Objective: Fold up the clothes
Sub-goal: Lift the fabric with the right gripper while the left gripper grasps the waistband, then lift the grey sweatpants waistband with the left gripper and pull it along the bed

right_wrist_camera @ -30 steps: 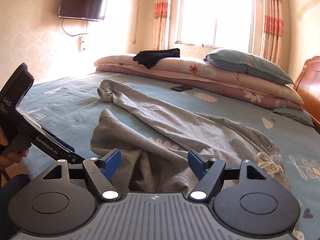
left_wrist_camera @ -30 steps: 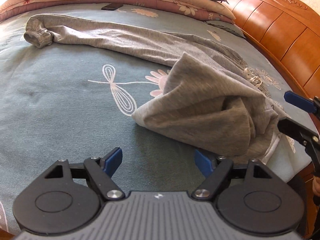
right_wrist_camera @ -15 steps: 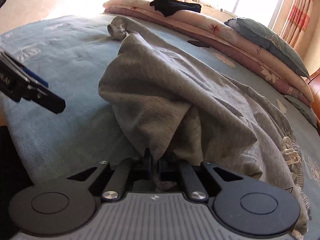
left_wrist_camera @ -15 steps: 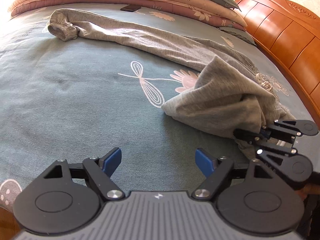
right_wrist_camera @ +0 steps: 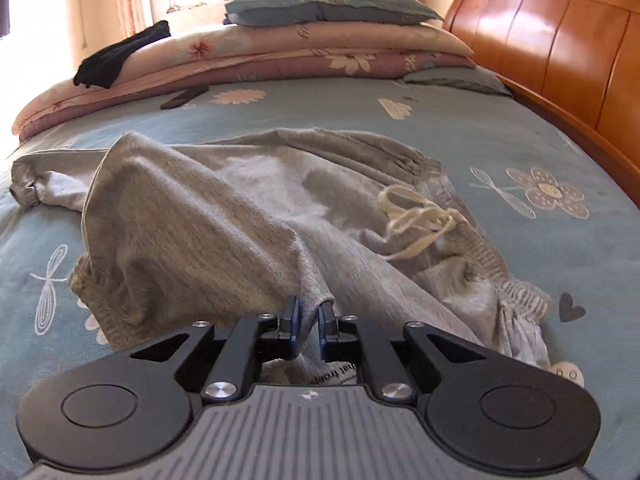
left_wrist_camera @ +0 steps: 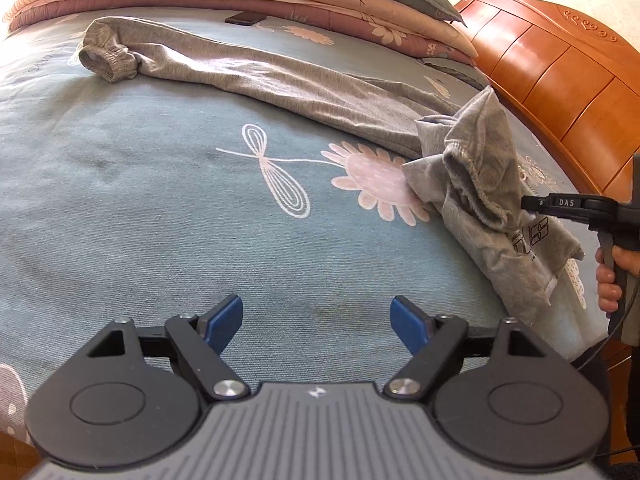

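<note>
We see the grey sweatpants (right_wrist_camera: pixel 224 216) lying across the blue flowered bed (left_wrist_camera: pixel 140 200), one leg stretched out toward the stacked quilts (right_wrist_camera: pixel 280 52) with its cuff (left_wrist_camera: pixel 108 60) on the sheet, the other leg bunched up near the wooden bed frame (left_wrist_camera: pixel 560 80). Our right tongs (right_wrist_camera: pixel 308 326) are nearly pressed together, pinching a fold of that bunched grey fabric; their jaws have just eased a little wider while still holding the cloth between the blue pads (right_wrist_camera: pixel 294 328). In the left wrist view the same tongs (left_wrist_camera: pixel 528 204) come in from the right edge, lifting the bunched leg into a peak, with a hand (left_wrist_camera: pixel 610 276) on the handle below. Our left tongs (left_wrist_camera: pixel 316 320) hover spread wide above bare sheet, nothing between them. The white drawstring (right_wrist_camera: pixel 416 220) lies looped on the waistband. A dark phone (right_wrist_camera: pixel 184 98) and a black garment (right_wrist_camera: pixel 120 56) rest farther back.
</note>
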Motion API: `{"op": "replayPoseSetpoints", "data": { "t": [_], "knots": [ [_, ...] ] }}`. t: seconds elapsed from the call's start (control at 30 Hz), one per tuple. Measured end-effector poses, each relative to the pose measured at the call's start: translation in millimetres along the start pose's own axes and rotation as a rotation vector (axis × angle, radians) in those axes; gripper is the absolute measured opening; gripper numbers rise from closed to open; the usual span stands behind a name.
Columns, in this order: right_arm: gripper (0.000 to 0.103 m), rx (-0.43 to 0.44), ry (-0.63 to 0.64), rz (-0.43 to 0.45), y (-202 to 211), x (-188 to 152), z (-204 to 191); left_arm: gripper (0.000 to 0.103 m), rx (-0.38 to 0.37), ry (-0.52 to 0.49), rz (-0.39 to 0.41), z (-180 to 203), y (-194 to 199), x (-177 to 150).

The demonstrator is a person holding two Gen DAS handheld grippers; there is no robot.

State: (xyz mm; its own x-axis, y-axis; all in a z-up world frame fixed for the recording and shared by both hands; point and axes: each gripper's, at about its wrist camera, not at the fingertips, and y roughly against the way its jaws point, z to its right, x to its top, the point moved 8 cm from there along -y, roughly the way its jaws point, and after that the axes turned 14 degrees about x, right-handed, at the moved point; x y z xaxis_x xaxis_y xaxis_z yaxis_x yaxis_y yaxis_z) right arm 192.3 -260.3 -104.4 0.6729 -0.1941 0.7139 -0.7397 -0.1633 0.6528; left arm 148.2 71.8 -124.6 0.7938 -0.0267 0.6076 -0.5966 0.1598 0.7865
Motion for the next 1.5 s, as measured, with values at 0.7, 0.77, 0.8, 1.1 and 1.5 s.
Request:
{"op": "replayPoseSetpoints", "data": {
  "t": [0.7, 0.77, 0.8, 1.1, 1.5],
  "knots": [
    [0.098, 0.283, -0.076, -0.047, 25, -92, -9, 0.081, -0.417, 0.379, -0.048, 91, -59, 75],
    [0.101, 0.301, -0.079, -0.028, 25, -93, -9, 0.081, -0.423, 0.443, -0.056, 93, -76, 78],
    [0.102, 0.31, -0.081, -0.019, 25, -94, -9, 0.081, -0.411, 0.463, -0.061, 94, -85, 77],
    [0.103, 0.347, -0.023, 0.036, 25, -99, -10, 0.081, -0.505, 0.576, -0.049, 116, -116, 76],
    [0.103, 0.319, 0.065, 0.064, 24, -103, -15, 0.086, -0.748, 0.573, 0.114, 130, -81, 89]
  ]
}}
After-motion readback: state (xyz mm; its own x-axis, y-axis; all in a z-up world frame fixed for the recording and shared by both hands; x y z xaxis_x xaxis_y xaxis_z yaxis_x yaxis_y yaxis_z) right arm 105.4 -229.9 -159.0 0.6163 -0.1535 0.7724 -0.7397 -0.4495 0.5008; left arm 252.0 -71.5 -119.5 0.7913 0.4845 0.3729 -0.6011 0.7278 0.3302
